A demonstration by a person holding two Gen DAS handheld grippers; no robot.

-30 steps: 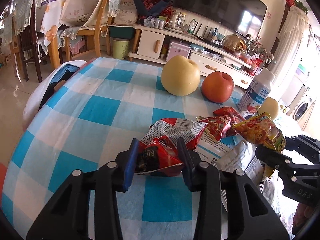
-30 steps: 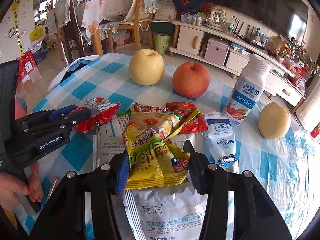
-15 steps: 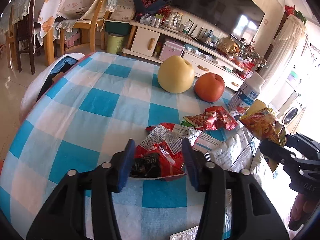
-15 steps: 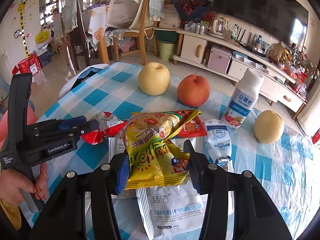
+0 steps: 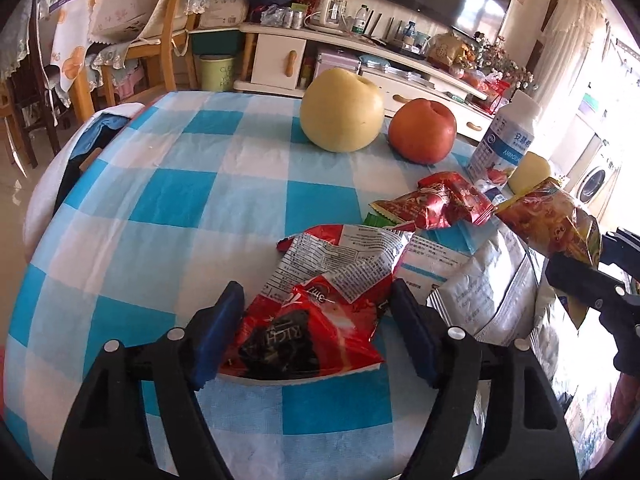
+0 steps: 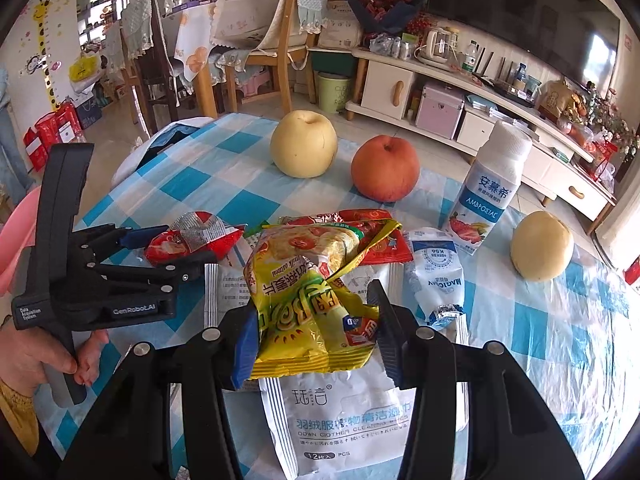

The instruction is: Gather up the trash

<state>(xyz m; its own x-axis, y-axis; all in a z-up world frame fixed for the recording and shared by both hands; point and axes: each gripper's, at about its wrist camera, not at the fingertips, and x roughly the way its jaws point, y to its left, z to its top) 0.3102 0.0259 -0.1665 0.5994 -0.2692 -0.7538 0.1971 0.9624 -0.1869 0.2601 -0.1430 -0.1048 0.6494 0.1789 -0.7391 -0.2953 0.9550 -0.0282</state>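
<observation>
Left gripper (image 5: 316,332) jaws opening; red snack wrapper (image 5: 320,312) sits between the blue pads (image 5: 218,334), lying crumpled on the checked tablecloth (image 5: 168,208); pads look clear of the foil on both sides, so released, not gripping.

Right gripper (image 6: 314,334) clenched on the yellow snack bag (image 6: 308,296); bag held up off the table, both pads pressing its sides; in the left wrist view the same bag (image 5: 556,224) hangs at the right edge.

Rest of the trash is clustered mid-table: white wipes pack (image 6: 340,412) flat under the yellow bag; small white-and-blue pouch (image 6: 436,272) just right of it; second red wrapper (image 5: 436,204) behind, nearer the fruit.

Not trash, further back: yellow pear (image 6: 304,144), red apple (image 6: 386,168) beside it, yogurt bottle (image 6: 492,184) upright, another pear (image 6: 542,246) at far right.

Person's hand (image 6: 36,356) on the left gripper's handle.
</observation>
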